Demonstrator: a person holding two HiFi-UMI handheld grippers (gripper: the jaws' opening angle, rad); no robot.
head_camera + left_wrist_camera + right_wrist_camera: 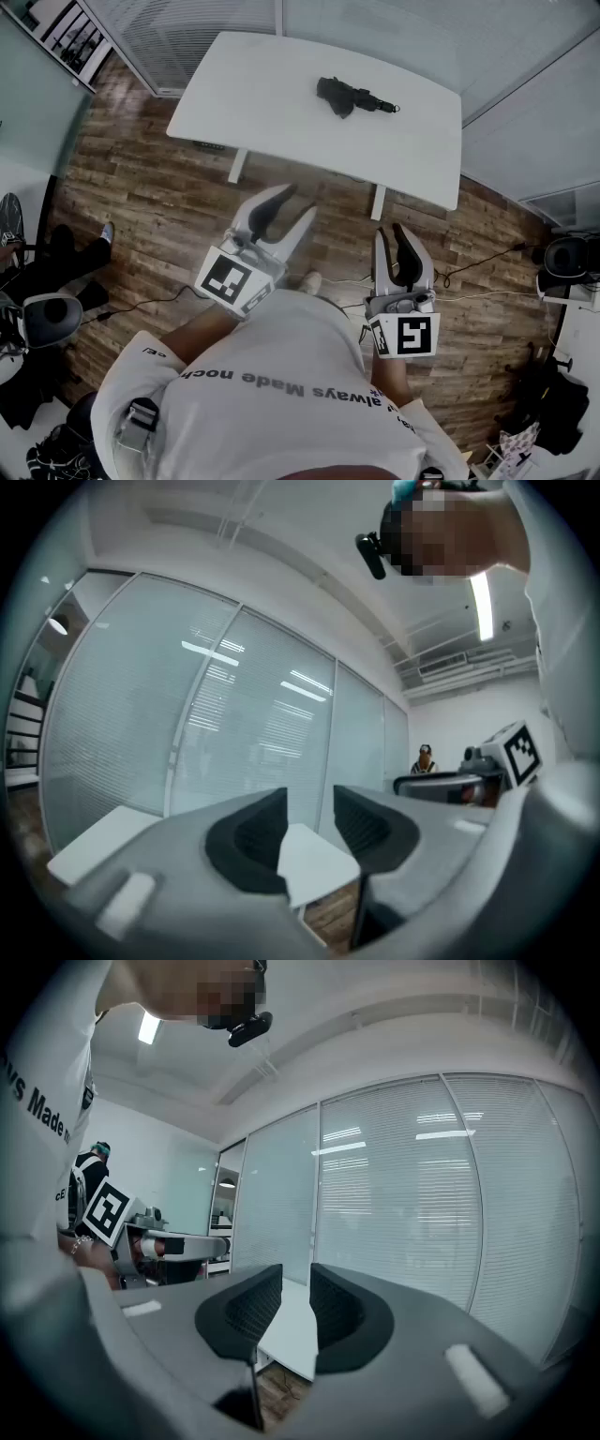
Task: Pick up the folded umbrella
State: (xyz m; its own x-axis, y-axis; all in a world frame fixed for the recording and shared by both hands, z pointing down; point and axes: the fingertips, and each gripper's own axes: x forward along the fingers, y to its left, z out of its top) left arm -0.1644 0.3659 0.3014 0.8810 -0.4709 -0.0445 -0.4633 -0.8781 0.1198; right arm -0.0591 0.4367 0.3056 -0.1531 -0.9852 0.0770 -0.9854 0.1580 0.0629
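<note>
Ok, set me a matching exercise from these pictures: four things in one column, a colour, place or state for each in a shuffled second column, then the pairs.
1 folded umbrella
2 table
3 left gripper
4 right gripper

A jaws close together, nothing between
B black, lying on the table
C jaws apart, nothing between
D white, standing on the wooden floor

Pairs: 1-B, 2-D, 3-C, 4-A

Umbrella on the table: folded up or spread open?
Folded: the umbrella lies as a small black bundle on the white table.

Folded black umbrella [352,97] — lying flat on the white table [262,103].
</note>
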